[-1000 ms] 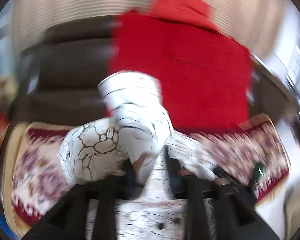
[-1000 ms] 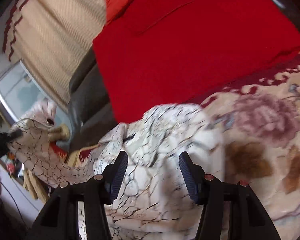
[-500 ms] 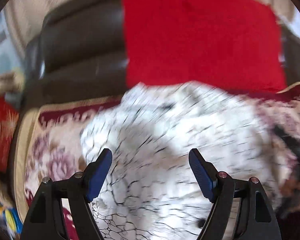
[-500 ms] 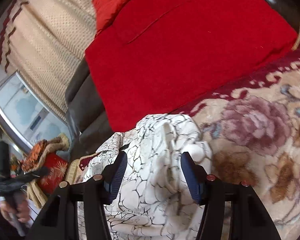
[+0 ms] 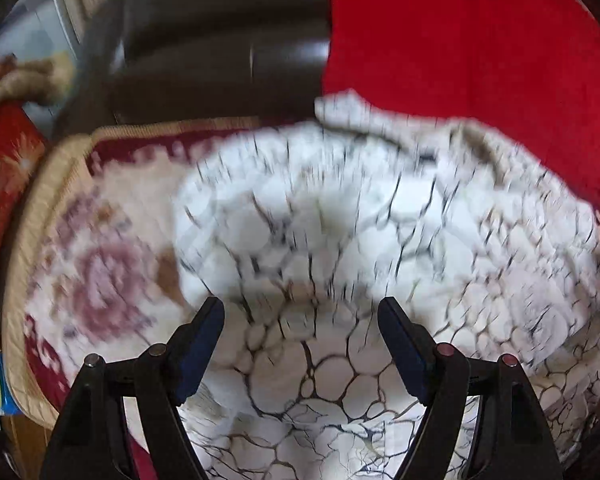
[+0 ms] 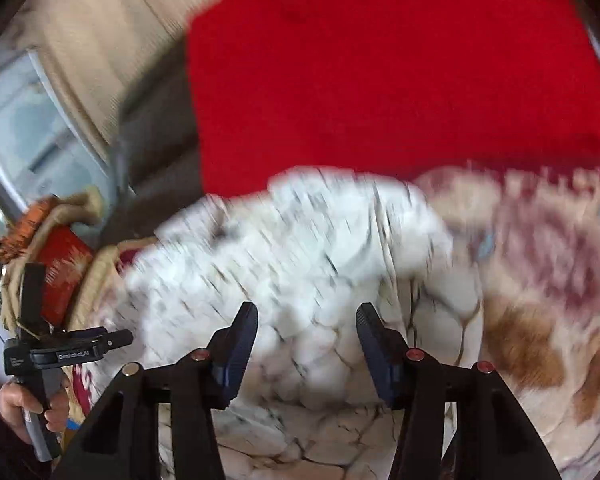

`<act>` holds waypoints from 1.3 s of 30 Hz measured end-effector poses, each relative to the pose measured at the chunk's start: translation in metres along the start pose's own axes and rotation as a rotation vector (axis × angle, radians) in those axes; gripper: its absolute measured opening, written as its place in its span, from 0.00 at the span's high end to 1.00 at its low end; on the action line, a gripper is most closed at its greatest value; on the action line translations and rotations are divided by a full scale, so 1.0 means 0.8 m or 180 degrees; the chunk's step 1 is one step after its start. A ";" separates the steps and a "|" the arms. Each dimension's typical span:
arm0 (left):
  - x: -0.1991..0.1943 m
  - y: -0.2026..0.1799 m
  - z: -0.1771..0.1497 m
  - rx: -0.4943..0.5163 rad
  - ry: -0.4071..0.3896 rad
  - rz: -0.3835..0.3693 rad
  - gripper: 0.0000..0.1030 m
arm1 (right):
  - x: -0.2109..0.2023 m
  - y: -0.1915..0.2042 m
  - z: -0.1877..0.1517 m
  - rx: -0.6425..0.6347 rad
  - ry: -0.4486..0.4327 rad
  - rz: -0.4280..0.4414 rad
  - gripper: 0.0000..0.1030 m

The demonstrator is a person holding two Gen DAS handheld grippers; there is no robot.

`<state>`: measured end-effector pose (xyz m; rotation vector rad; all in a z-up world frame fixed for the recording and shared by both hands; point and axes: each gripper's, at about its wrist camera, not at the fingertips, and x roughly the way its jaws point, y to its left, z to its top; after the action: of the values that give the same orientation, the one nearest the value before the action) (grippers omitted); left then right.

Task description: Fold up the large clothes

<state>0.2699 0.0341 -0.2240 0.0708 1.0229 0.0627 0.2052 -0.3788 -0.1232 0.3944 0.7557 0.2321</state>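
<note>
The white crackle-print garment (image 5: pixel 340 232) looks soft, light and floppy; an edge suits grabbing. The left gripper (image 5: pixel 300 344) gapes empty; the right gripper (image 6: pixel 306 344) is closing, cloth between its jaws, pads not pressing yet.

Left gripper (image 5: pixel 300 340) tilted steeply down, jaws wide apart, blue pads (image 5: pixel 198 344) clear of contact, nothing pinched. Right gripper (image 6: pixel 306 344) angled down more shallowly, jaws about half apart and closing, pads (image 6: pixel 380 356) not visibly pressing anything. In the right wrist view, a hand (image 6: pixel 30 404) wraps the left gripper's handle at lower left.
</note>
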 end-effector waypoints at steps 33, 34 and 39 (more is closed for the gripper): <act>-0.072 -0.026 0.007 0.0242 -0.0915 0.0745 0.23 | 0.061 0.005 -0.009 0.0164 0.0405 -0.0163 0.42; -0.073 -0.025 0.007 0.0242 -0.0934 0.0755 0.23 | 0.071 0.001 -0.012 0.0192 0.0513 -0.0186 0.42; -0.075 -0.026 0.009 0.0248 -0.0973 0.0796 0.23 | 0.054 0.008 -0.008 0.0151 0.0294 -0.0120 0.41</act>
<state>0.2452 0.0080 -0.1712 0.2715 0.7065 0.2331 0.2307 -0.3567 -0.1517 0.4162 0.8600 0.1982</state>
